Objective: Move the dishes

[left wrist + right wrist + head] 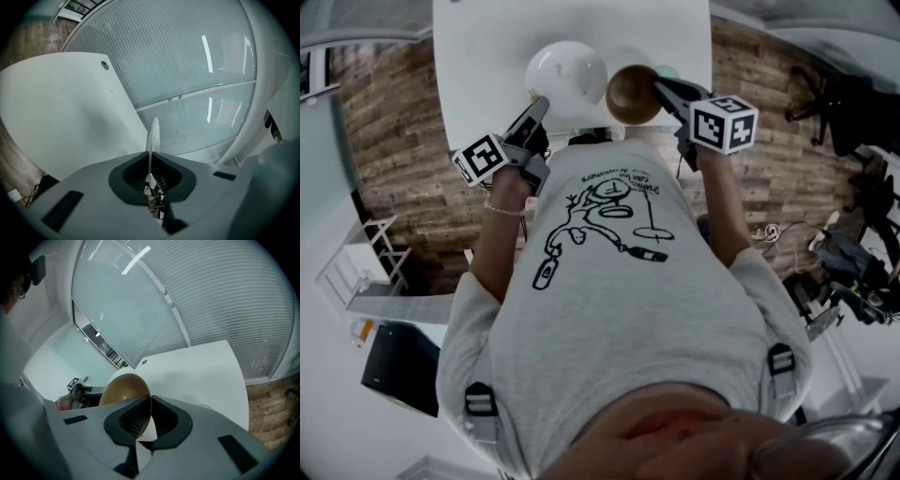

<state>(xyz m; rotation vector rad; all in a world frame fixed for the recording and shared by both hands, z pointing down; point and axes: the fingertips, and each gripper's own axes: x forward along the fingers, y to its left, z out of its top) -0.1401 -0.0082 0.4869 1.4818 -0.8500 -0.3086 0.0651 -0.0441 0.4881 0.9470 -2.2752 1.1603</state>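
At about 10 o'clock in the head view the left gripper is clenched on the near rim of a round, glossy white ceramic dish. Its own view shows that rim edge-on as a thin white blade pinched between the pads, with the white table off at 9 o'clock. Whether the dish is a plate or a shallow bowl I cannot tell. Just to its right, touching or nearly so, is a round brown bowl with a matte tan inside, at 12 o'clock in the head view. The right gripper is closed on that bowl's rim. In the right gripper view the bowl stands tilted on edge between the jaws, its hollow turned toward 9 o'clock, where the left gripper also shows. Both dishes sit over the near edge of the white table. Whether either is off the surface the pictures do not settle, though the brown bowl's tilt suggests it hangs from the grip. By my reading the grasping is done for both dishes and the carry is what remains. No destination shows, so nothing has been put down yet.
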